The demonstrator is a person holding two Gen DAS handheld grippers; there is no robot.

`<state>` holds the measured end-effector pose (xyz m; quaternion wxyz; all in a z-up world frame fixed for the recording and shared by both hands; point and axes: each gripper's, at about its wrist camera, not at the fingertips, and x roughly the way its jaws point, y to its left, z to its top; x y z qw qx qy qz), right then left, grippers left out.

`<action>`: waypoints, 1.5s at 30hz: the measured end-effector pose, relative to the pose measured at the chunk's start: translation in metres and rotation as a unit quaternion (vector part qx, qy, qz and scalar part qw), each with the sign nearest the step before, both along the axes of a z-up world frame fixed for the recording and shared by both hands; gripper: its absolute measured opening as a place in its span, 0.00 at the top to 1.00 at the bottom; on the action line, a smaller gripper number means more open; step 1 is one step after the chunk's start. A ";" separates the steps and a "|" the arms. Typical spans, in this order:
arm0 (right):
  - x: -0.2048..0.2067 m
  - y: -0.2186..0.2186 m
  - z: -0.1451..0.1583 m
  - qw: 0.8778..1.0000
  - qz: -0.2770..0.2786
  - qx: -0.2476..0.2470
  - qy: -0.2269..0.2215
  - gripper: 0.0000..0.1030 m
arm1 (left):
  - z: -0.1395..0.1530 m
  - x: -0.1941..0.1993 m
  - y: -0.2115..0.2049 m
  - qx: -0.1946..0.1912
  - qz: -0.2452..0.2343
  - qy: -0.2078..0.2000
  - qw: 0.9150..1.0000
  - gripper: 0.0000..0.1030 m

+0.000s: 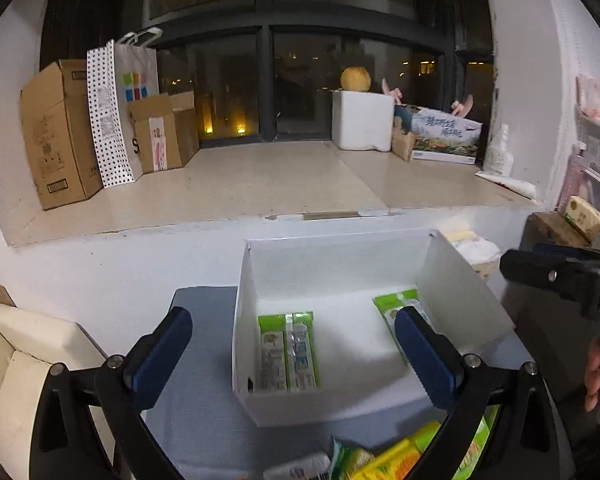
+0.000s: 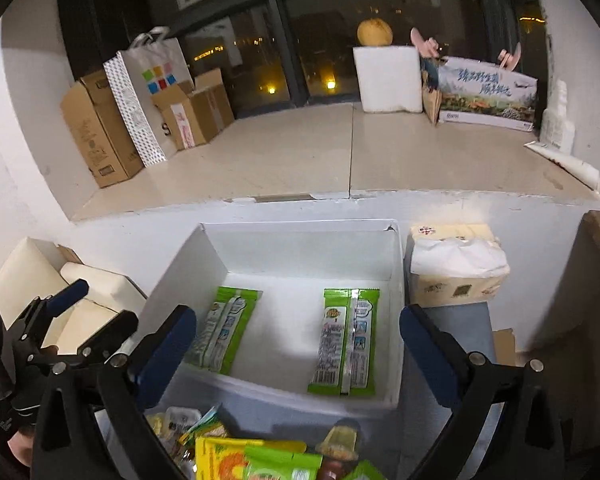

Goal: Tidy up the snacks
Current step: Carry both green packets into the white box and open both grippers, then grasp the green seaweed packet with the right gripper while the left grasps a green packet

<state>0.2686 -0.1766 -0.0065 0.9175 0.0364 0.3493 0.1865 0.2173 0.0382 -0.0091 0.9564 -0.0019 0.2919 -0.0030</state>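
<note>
Both the left gripper [image 1: 292, 354] and right gripper [image 2: 298, 354] hung spread and empty over the white box [image 2: 396, 264] holding two green packets [image 2: 346, 346], while the loose snack pile [image 2: 256, 458] lay at bottom centre, nearer the right.

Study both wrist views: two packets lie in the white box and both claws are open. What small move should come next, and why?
Probably lower the right claw onto the snack pile just below it. Both it and the left claw stand open and empty, two green packets already lie in the white box, and more snacks wait outside it.
</note>
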 end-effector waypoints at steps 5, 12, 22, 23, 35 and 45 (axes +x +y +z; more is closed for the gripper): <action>-0.062 -0.015 0.013 0.998 -0.009 0.001 -0.056 0.00 | 0.012 -0.053 -0.005 -0.019 -0.011 -0.007 1.000 0.00; -0.140 -0.039 -0.011 0.998 -0.041 -0.006 -0.039 0.00 | 0.013 -0.145 -0.010 -0.054 -0.013 -0.027 0.998 0.00; -0.165 -0.023 -0.097 0.998 -0.039 -0.036 0.039 0.00 | -0.019 -0.197 -0.020 -0.046 -0.017 -0.011 0.999 0.00; -0.161 -0.017 -0.102 0.998 -0.037 -0.045 0.040 0.00 | -0.020 -0.197 -0.020 -0.048 -0.019 -0.009 0.999 0.00; -0.127 0.051 -0.161 0.977 0.003 -0.204 0.064 0.14 | -0.048 -0.199 -0.021 -0.025 -0.024 0.012 0.999 0.00; -0.141 0.019 -0.135 0.991 0.017 -0.115 0.062 0.32 | -0.058 -0.196 -0.015 -0.035 -0.028 0.023 0.999 0.00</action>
